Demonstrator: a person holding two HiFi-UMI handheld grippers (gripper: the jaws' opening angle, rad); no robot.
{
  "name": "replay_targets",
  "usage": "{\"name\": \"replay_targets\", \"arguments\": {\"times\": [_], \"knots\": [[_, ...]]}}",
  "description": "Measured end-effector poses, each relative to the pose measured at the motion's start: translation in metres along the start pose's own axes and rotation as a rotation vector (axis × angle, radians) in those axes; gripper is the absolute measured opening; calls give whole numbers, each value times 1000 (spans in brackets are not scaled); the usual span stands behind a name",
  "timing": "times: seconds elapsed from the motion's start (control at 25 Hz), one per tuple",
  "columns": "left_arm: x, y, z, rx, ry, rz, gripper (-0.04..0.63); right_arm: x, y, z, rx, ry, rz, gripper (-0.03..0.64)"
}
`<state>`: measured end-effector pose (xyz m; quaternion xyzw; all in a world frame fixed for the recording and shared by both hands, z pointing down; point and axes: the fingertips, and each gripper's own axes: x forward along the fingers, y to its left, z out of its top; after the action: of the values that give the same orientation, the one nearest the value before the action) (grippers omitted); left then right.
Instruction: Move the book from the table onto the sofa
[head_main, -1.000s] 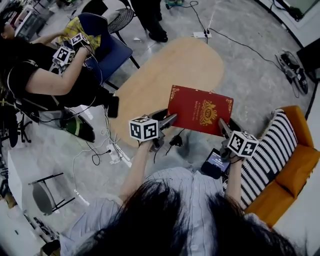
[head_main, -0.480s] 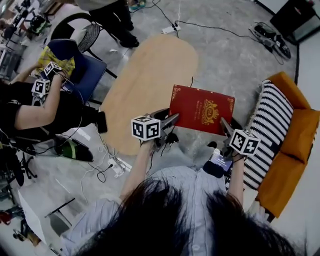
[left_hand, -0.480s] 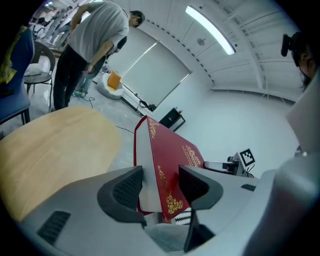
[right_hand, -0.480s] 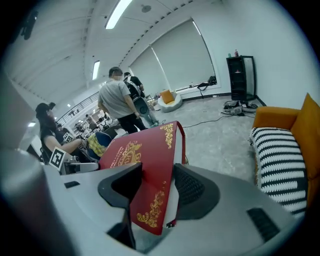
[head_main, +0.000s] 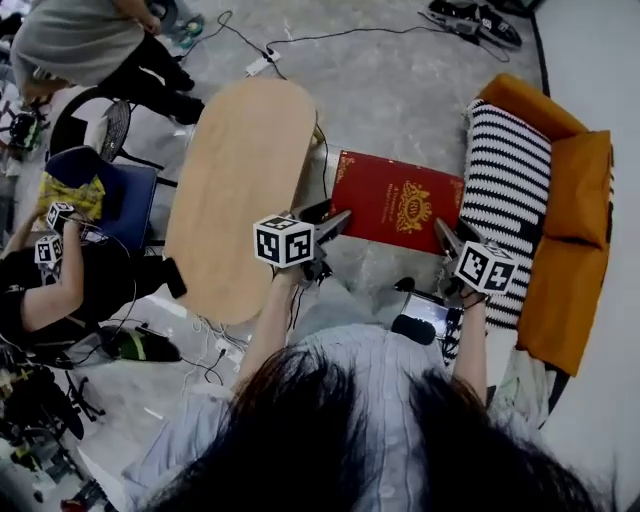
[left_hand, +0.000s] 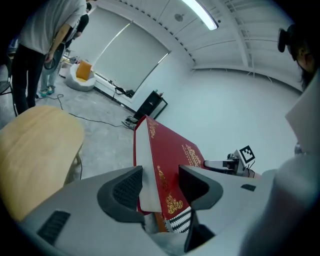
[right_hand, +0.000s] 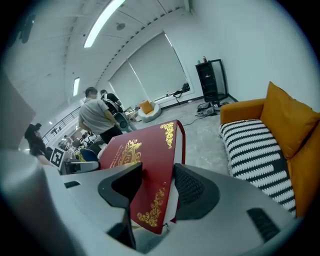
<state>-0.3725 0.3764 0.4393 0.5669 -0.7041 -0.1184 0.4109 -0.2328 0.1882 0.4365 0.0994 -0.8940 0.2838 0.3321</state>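
Note:
A red book (head_main: 398, 205) with gold ornament hangs in the air between the oval wooden table (head_main: 235, 185) and the orange sofa (head_main: 570, 230). My left gripper (head_main: 340, 222) is shut on its near left corner; in the left gripper view the book (left_hand: 165, 170) sits between the pads with its page edge showing. My right gripper (head_main: 442, 232) is shut on the near right corner, and the right gripper view shows the cover (right_hand: 145, 172) clamped between the pads. A black-and-white striped cushion (head_main: 505, 200) lies on the sofa just right of the book.
A person sits at the left (head_main: 60, 290) with marker cubes in hand, beside a blue chair (head_main: 125, 205). Another person (head_main: 90, 45) bends over at the top left. Cables and a power strip (head_main: 258, 62) run across the grey floor. A phone (head_main: 425, 315) shows near my lap.
The book, held by both grippers, has left the space over the table and swung toward the sofa. The table now lies to the left and the striped cushion is close on the right.

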Motion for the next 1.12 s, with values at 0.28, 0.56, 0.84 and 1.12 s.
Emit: {"name": "replay_targets", "arguments": {"times": [0.28,0.56,0.84,1.12], "knots": [[82,-71,-26,42,79,-68,236,-62,-94,-11,89,-33,-77,216],[153,-135,-64,97,181,-123,236,-116,-178,-41,182,-62,-118,216],[196,-179,-90,144,267,-163,236,-155,-229,-62,245,-100,-162,216],[232,-221,-125,224,384,-216,235,-200,-268,-95,291,-141,-232,216]]}}
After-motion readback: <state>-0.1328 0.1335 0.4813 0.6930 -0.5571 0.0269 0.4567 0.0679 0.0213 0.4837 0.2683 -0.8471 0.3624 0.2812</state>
